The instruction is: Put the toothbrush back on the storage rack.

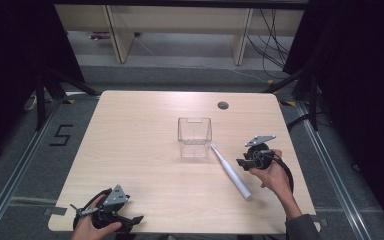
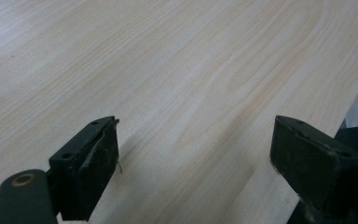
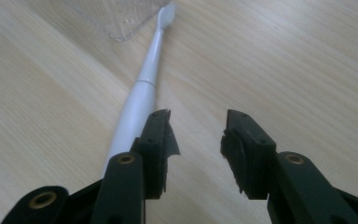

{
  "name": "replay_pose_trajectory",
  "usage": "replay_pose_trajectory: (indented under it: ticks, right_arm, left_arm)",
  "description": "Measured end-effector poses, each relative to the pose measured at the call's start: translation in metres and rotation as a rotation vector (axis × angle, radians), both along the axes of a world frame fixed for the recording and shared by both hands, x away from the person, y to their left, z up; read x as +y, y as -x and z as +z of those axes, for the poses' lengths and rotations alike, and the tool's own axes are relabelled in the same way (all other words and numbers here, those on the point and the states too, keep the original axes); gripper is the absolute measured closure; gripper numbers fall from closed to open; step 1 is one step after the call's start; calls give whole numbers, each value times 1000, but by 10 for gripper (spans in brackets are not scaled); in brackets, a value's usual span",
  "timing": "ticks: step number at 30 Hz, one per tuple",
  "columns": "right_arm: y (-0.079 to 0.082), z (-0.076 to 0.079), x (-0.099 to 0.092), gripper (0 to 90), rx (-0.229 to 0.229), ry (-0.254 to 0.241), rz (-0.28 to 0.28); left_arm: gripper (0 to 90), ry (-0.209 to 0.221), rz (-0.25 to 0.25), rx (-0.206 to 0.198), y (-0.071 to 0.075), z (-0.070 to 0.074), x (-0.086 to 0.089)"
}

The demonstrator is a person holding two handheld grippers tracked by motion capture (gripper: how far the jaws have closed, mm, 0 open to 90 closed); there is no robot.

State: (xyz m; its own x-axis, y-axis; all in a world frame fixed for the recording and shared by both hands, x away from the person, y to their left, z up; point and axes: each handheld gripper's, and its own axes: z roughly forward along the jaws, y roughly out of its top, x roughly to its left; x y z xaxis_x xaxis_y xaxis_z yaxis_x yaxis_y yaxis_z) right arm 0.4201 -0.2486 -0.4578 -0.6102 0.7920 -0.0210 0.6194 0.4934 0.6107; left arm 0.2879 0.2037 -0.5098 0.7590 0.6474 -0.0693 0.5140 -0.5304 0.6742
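Observation:
A white electric toothbrush [image 1: 230,171] lies flat on the wooden table [image 1: 140,150], its brush head next to a clear plastic container [image 1: 195,137] at the middle. My right gripper [image 1: 242,161] is open just right of the toothbrush's handle. In the right gripper view the toothbrush [image 3: 142,93] runs along the outside of the left jaw toward the container [image 3: 116,16], and my right gripper [image 3: 198,126] has nothing between its jaws. My left gripper [image 1: 130,218] rests at the table's front left corner, and in its own view it [image 2: 196,135] stands wide open over bare wood.
A round cable hole [image 1: 223,105] sits near the table's far edge. Dark curtains flank the table on both sides. The floor to the left carries a taped "5" mark [image 1: 60,135]. The table's front edge [image 2: 354,93] is close to my left gripper.

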Motion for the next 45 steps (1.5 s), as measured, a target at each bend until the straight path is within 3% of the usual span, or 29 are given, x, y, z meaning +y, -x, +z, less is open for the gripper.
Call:
replay_pose_trajectory:
  ticks: [1,2,6,9,10,13,16,18,22,25,26,27,28,29,30,31,32,34,35,39,44,45]
  right_arm:
    - [2,5,3,586,20,-19,-8]
    - [3,7,4,580,36,-6,9]
    - [5,9,11,559,35,0,27]
    - [4,12,18,545,69,15,64]
    - [5,12,21,544,101,11,41]
    - [4,13,26,535,120,25,28]
    - [2,11,31,528,129,10,35]
    - [1,11,32,525,134,37,23]
    - [0,9,36,518,148,37,63]
    - [0,7,39,497,164,46,35]
    - [-2,7,38,484,151,54,66]
    - [-1,7,39,474,183,35,49]
    - [-2,5,39,472,183,51,31]
    - [-4,5,39,472,180,59,54]
    - [-3,5,39,470,192,59,37]
    - [-5,4,39,462,191,55,68]
    - [-5,2,41,455,205,61,45]
    - [-8,2,40,449,195,73,68]
    - [-5,2,42,440,228,56,39]
    - [-12,-3,44,428,248,93,82]
    - [-12,-5,47,436,273,114,69]
    - [-13,-5,47,446,280,116,95]
  left_arm:
    - [150,-1,0,3,0,0,0]
    - [150,-2,1,4,0,0,0]
    - [149,3,-1,0,-1,-1,0]
    - [150,0,1,0,0,0,1]
    - [149,0,2,-2,0,0,0]
    - [150,1,3,-2,0,0,1]
    - [150,1,2,-2,0,0,1]
    - [150,1,3,-3,0,0,1]
    - [150,1,4,-1,0,0,1]
    - [150,1,2,-3,0,0,1]
    - [150,0,1,-2,0,0,0]
    - [150,0,1,-2,0,0,0]
    - [150,0,1,-2,0,0,0]
    - [150,-1,1,-1,0,0,1]
    - [150,0,1,-1,0,0,1]
    - [149,0,2,-1,0,0,1]
    - [150,-4,-2,-1,0,0,1]
    - [150,-3,-2,-1,0,0,1]
    - [150,1,2,-1,0,0,0]
    - [150,1,2,-1,0,0,1]
    - [150,2,2,-3,0,1,1]
    - [150,2,2,-4,0,0,1]
